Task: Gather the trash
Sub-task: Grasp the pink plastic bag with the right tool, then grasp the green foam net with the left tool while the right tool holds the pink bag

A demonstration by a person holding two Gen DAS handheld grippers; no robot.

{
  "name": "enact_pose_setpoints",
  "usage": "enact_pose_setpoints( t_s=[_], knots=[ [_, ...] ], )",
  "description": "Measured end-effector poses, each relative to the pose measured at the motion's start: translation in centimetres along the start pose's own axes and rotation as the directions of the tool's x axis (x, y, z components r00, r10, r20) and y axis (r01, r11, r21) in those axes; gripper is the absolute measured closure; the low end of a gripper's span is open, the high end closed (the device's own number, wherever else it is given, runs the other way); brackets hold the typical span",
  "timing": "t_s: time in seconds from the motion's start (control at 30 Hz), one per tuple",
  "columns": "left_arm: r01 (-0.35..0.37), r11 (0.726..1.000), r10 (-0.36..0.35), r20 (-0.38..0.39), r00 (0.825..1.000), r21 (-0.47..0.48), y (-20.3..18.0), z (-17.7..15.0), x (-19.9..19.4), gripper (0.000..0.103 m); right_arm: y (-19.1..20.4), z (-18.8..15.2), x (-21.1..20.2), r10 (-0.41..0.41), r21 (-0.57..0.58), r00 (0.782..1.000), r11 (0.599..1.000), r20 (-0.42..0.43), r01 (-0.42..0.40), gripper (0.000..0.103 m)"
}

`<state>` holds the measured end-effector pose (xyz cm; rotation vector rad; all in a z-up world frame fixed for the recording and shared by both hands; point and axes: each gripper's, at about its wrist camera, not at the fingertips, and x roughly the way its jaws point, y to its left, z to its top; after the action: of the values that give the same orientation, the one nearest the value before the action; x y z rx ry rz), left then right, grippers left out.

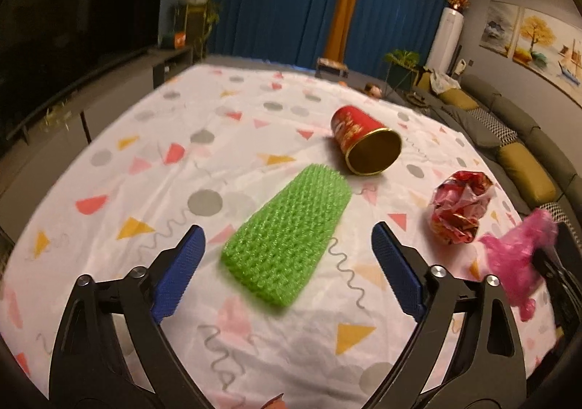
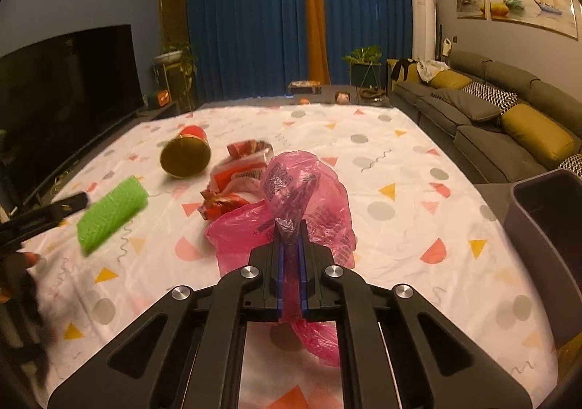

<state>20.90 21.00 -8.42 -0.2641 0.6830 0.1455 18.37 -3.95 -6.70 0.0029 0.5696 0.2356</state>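
A green foam net sleeve lies on the patterned tablecloth between the tips of my open left gripper, which hovers just short of it. It also shows in the right wrist view. A red and gold cup lies on its side behind it, also in the right wrist view. A crumpled red wrapper lies to the right. My right gripper is shut on a pink plastic bag, held above the table; the bag also shows in the left wrist view.
A dark grey bin stands at the table's right edge. A grey sofa with yellow cushions runs along the right. A large TV stands on the left. Blue curtains hang behind the table.
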Motion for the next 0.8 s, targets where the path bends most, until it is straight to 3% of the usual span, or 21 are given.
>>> enact_pose_setpoints(
  t_s=[0.4, 0.57, 0.8],
  knots=[
    [-0.002, 1.000, 0.002, -0.118, 0.993, 0.002, 0.8, 0.0, 3.4, 0.039, -0.6, 0.1, -2.4, -0.010, 0.002, 0.999, 1.000, 0.038, 0.009, 0.096],
    [0.019, 1.000, -0.017, -0.129, 0.991, 0.015, 0.6, -0.1, 3.6, 0.066, -0.4, -0.1, -2.7, -0.010, 0.010, 0.999, 1.000, 0.036, 0.010, 0.096],
    [0.030, 0.999, -0.027, -0.112, 0.993, 0.023, 0.4, -0.3, 3.2, 0.086, -0.2, -0.4, -3.4, 0.004, 0.012, 0.999, 1.000, 0.039, -0.005, 0.096]
  ],
)
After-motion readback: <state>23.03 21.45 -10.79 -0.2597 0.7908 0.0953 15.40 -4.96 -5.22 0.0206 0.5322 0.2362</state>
